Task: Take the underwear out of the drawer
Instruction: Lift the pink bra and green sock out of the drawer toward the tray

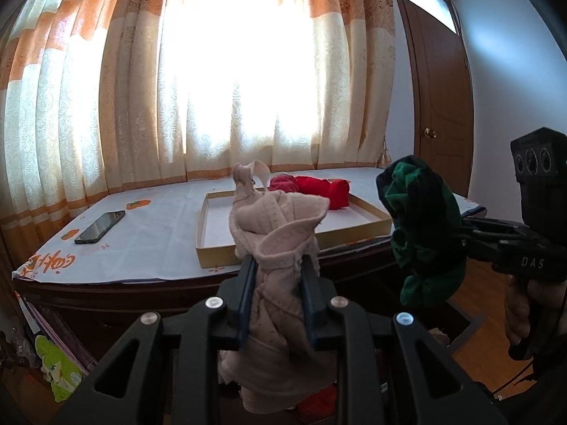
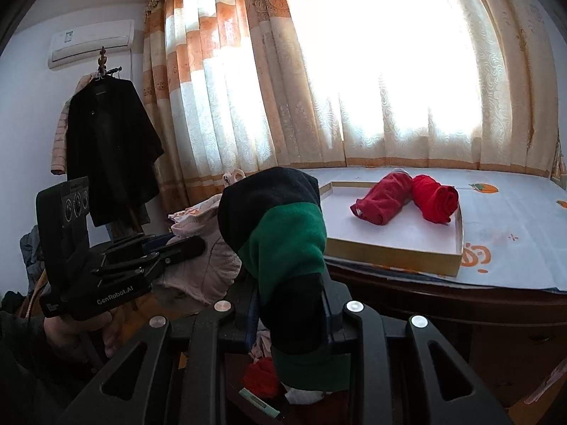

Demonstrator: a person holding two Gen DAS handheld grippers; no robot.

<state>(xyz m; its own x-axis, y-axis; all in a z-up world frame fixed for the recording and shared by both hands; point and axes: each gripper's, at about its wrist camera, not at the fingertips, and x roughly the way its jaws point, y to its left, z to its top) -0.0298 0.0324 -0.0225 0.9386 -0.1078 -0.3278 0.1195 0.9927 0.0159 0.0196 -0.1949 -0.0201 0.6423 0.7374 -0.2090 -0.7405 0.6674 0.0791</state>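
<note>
Aloft, beige underwear (image 1: 280, 248), green underwear (image 2: 283, 244).

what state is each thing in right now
left tool: shut on beige garment
right tool: shut on green-black garment
red rolls: rolled, lying in tray
phone: flat, screen dark
curtains: drawn
door: closed

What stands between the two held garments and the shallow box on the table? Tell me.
Nothing visible. The left gripper holds the beige garment, the right gripper the green and black garment, both lifted in front of the shallow box, where two red rolls lie at the back; its near part is bare.
</note>
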